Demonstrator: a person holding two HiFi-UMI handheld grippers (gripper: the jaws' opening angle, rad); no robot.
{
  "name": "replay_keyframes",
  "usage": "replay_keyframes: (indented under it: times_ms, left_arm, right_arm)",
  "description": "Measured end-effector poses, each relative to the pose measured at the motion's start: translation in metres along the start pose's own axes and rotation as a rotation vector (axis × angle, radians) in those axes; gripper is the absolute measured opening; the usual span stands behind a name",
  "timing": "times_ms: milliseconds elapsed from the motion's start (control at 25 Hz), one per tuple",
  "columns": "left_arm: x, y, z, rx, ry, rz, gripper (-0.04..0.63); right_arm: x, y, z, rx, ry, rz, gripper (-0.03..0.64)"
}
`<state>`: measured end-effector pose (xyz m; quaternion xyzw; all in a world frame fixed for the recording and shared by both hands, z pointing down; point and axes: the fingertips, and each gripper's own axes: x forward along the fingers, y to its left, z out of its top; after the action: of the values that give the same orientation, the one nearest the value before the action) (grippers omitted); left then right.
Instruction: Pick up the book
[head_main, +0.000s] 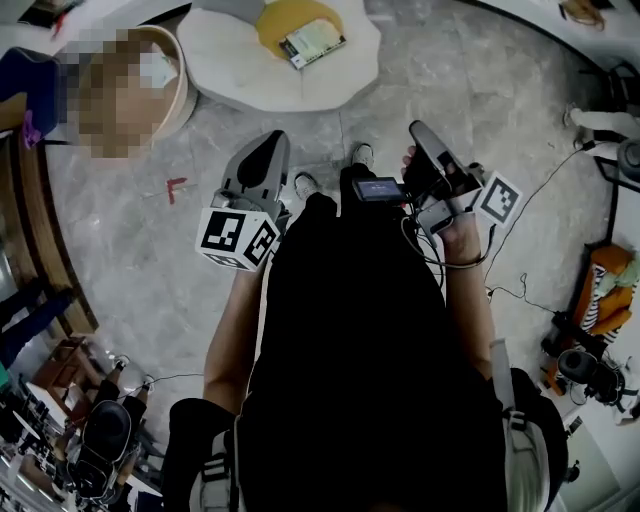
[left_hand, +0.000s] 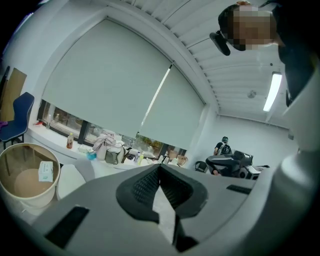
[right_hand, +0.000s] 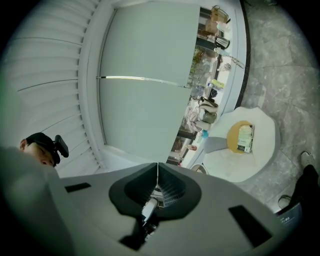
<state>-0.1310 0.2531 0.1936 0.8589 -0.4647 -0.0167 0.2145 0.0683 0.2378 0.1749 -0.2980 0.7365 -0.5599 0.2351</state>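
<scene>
Both hand-held grippers are closed and empty: the left hand-held gripper (head_main: 272, 145) has its jaw tips pressed together with nothing between them, and the right hand-held gripper (head_main: 420, 130) shows the same in its own view, the two pads meeting in a thin line. A person in black holds them out at about waist height, side by side and apart, over a grey stone floor (head_main: 480, 80), with the shoes (head_main: 362, 153) showing just beyond the grippers. The book (head_main: 312, 42) lies flat, cover up, on a round yellow mat (head_main: 275, 20), reaching over the mat's near edge. The mat sits on a low white table (head_main: 235, 70) with a wavy outline, ahead of the person and well apart from both grippers. In the right gripper view the same book (right_hand: 245, 138) shows far off to the right of the closed jaws. Just left of the table stands a round pale tub (left_hand: 30, 197) with a small box (left_hand: 45, 171) inside it. A small red mark (head_main: 176, 187) lies on the floor near the left hand-held gripper.
</scene>
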Motion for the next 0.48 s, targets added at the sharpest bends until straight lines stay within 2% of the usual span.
replay_keyframes:
  times_ms: [240, 480]
  left_arm:
    - [0.017, 0.002, 0.003, 0.001, 0.006, -0.014, 0.014]
    - [0.042, 0.011, 0.011, 0.006, 0.002, 0.015, 0.014]
  right_arm:
    - [0.002, -0.006, 0.012, 0.002, -0.011, -0.012, 0.018]
    - [0.021, -0.018, 0.038, 0.007, 0.012, 0.002, 0.018]
